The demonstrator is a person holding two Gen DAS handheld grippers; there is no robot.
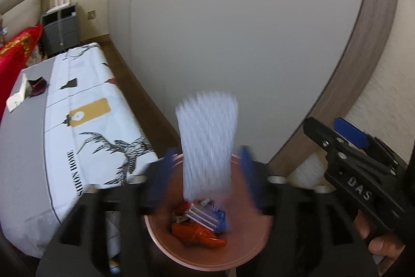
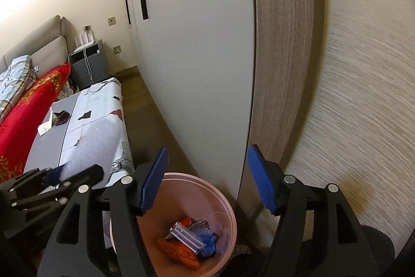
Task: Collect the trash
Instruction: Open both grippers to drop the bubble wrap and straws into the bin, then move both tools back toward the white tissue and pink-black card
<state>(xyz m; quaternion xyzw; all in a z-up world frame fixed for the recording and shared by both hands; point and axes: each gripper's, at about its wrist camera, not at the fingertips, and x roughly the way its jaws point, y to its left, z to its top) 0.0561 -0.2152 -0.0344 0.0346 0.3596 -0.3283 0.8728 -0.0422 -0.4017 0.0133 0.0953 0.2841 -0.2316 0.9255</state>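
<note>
Big pale wardrobe (image 1: 246, 30) w/ smooth flat doors, then a bed (image 1: 85, 105) in white printed cover beside it, and at its foot a round pink plastic bin (image 2: 228, 201) on the floor holding crinkly orange wrappers (image 2: 179, 251), blue wrapper and a clear ribbed strip. Left gripper (image 1: 207, 173) tilts down over the bin, jaws spread, a blurred white foam-net sleeve (image 1: 207, 142) loose between them above the trash, not gripped. Right gripper (image 2: 207, 181) angled down over the rim, jaws apart and empty; a hand (image 1: 376, 238) grips its handle.
</note>
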